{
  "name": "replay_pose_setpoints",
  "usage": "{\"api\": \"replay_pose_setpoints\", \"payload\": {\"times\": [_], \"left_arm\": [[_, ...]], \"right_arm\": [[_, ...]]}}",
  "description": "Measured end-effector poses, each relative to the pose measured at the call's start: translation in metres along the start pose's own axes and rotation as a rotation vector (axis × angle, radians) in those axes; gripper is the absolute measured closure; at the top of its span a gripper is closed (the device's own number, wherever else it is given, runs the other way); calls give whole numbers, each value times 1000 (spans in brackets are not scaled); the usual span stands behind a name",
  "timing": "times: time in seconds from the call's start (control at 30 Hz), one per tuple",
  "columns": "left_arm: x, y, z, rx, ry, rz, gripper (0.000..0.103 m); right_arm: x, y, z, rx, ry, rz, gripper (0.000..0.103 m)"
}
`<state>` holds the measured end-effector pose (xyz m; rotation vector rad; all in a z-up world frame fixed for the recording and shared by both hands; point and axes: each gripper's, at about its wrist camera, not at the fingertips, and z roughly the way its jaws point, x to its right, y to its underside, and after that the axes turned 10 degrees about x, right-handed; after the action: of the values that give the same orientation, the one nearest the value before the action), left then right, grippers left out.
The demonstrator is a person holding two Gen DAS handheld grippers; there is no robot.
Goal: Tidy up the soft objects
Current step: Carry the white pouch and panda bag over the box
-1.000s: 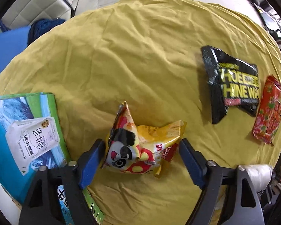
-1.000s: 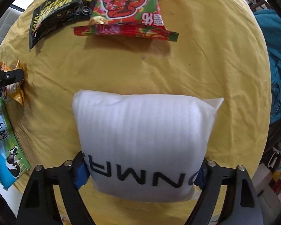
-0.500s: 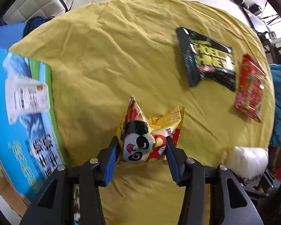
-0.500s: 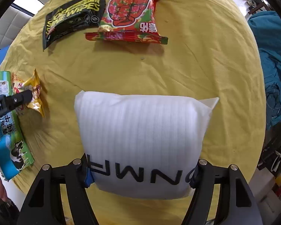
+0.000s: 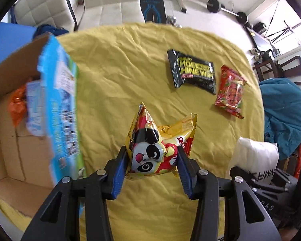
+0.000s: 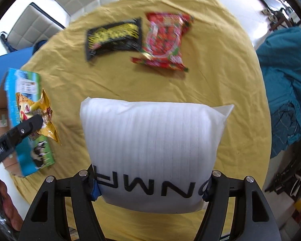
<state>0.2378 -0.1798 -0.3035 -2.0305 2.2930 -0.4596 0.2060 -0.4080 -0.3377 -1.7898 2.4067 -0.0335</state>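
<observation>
My left gripper [image 5: 153, 156] is shut on a yellow panda snack bag [image 5: 156, 142] and holds it above the yellow cloth [image 5: 120, 76]. It also shows in the right wrist view [image 6: 37, 116]. My right gripper [image 6: 150, 184] is shut on a white foam pouch [image 6: 152, 136] with black letters, held above the cloth; it also shows in the left wrist view [image 5: 254, 156]. A black wipes pack [image 5: 192, 72] and a red strawberry snack bag [image 5: 230, 92] lie on the far right of the cloth.
An open cardboard box [image 5: 10, 124] with a blue-green printed flap [image 5: 58, 108] stands at the left; something orange [image 5: 16, 104] lies inside. White chairs [image 5: 102, 2] stand behind the table. A teal cloth heap [image 5: 283, 108] is at the right.
My left gripper closed on the panda bag and lifted it. Both grippers rose with their loads; more of the room and the box's inside came into view.
</observation>
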Motion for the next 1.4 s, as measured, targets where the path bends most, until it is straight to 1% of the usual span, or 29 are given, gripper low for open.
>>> {"api": "replay_pose_setpoints", "payload": {"times": [0.03, 0.1, 0.17, 0.23, 0.37, 0.47, 0.6, 0.67, 0.8, 0.87, 0.97, 1.03, 1.13, 1.27, 1.4], "left_arm": [[-13, -22, -2, 9, -4, 5, 59], [-20, -22, -23, 42, -16, 23, 59], [-35, -28, -35, 68, -20, 34, 59], [-44, -30, -53, 97, -23, 44, 59], [-63, -32, -81, 161, -38, 54, 59], [-84, -34, -99, 194, -39, 36, 59], [-121, -36, -120, 221, -36, 0, 59], [-146, -36, -131, 227, -42, -20, 59], [-200, -33, -144, 228, -72, -65, 59], [-230, -31, -147, 223, -102, -82, 59], [-266, -27, -140, 196, -145, -99, 59], [-289, -25, -126, 161, -178, -105, 59], [-316, -25, -100, 104, -183, -127, 59], [-348, -29, -57, 21, -199, -115, 59], [-364, -38, -22, -38, -199, -101, 59]], "right_arm": [[-7, 0, -8, 13, -7, -9, 31], [-21, -2, -22, 32, -20, -23, 31], [-40, -2, -40, 55, -36, -43, 31], [-54, -2, -49, 76, -44, -64, 31], [-98, -2, -75, 122, -66, -108, 31], [-134, 0, -90, 144, -80, -140, 31], [-178, 1, -94, 152, -108, -175, 31], [-205, 1, -95, 151, -127, -197, 31], [-258, 2, -82, 126, -167, -235, 31], [-284, 4, -71, 107, -177, -257, 31], [-325, 10, -44, 60, -188, -284, 31], [-345, 14, -21, 22, -182, -299, 31], [-369, 20, 17, -46, -154, -321, 31], [-386, 26, 61, -98, -87, -346, 31], [-391, 28, 89, -125, -37, -353, 30]]}}
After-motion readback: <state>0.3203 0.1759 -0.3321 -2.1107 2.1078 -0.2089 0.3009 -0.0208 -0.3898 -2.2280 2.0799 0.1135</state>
